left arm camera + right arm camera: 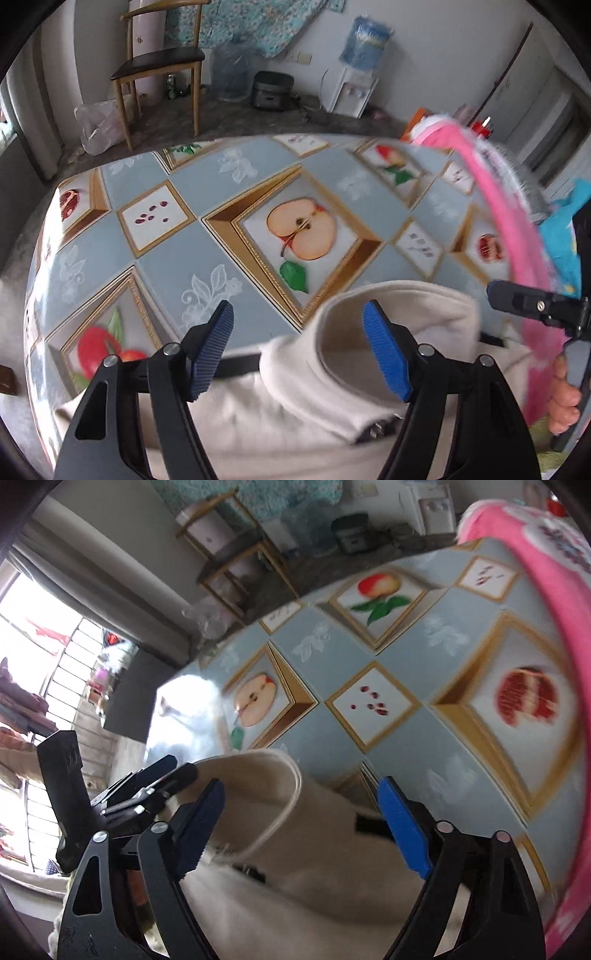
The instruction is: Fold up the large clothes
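**A:** Far left in the left wrist view, a wooden chair stands on the floor beyond the desk, with a plastic bag by its legs.

**B:** And the desk cloth is all fruit pictures, a halved apple right in the middle.

**A:** Down front, the left gripper has its jaws apart, blue pads clear of the cloth. The cream sweater lies on the near edge of the desk, its collar curled up between them, nothing pinched.

**B:** To the right, a pink garment runs along the desk's right side, and the other tool pokes in with a hand under it.

**A:** Over to the right wrist view: bright window on the left, then the left tool's black handle beside the sweater.

**B:** The right gripper also has its jaws wide apart. The sweater's collar loop sits between them; the left pad looks close to the fabric, but with this blur I can't tell whether it touches.

**A:** Far right, the pink garment again, draped over the desk edge.
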Action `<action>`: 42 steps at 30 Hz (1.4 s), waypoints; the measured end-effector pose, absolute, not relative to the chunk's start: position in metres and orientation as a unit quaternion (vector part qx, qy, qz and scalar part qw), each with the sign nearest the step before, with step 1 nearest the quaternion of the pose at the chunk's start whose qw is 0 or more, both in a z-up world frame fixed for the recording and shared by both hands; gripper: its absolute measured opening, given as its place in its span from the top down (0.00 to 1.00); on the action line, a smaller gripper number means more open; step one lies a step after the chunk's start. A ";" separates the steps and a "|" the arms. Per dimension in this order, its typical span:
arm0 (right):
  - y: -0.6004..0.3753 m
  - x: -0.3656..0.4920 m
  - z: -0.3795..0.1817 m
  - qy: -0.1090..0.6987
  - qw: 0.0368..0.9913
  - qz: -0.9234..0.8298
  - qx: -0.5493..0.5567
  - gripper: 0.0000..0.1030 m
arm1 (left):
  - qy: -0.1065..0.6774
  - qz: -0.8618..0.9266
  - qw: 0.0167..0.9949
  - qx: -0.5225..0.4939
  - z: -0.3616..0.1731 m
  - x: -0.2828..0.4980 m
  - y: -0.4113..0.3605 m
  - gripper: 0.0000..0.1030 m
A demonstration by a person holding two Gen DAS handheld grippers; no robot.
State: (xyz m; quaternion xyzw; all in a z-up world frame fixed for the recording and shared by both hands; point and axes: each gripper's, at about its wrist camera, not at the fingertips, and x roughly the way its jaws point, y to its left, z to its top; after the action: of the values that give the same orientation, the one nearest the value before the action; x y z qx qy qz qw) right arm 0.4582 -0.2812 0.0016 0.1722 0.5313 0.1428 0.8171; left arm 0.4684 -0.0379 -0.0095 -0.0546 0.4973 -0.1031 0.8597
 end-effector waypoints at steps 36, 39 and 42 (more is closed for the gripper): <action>-0.223 0.355 -0.043 0.554 0.792 0.224 0.127 0.71 | 0.438 -0.264 0.859 -0.037 0.021 0.281 -0.005 0.60; -0.229 0.353 -0.046 0.553 0.790 0.225 0.139 0.71 | 0.480 -0.243 0.830 -0.143 0.009 0.300 0.018 0.44; -0.229 0.351 -0.041 0.557 0.788 0.222 0.139 0.68 | 0.531 -0.215 0.797 -0.193 -0.013 0.319 0.022 0.42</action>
State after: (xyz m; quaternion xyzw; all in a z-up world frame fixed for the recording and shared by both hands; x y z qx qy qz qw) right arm 0.3508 -0.2290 -0.0410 0.1387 0.5570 0.2224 0.7881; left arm 0.3194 0.0215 -0.0126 -0.1928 0.5311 -0.2145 0.7967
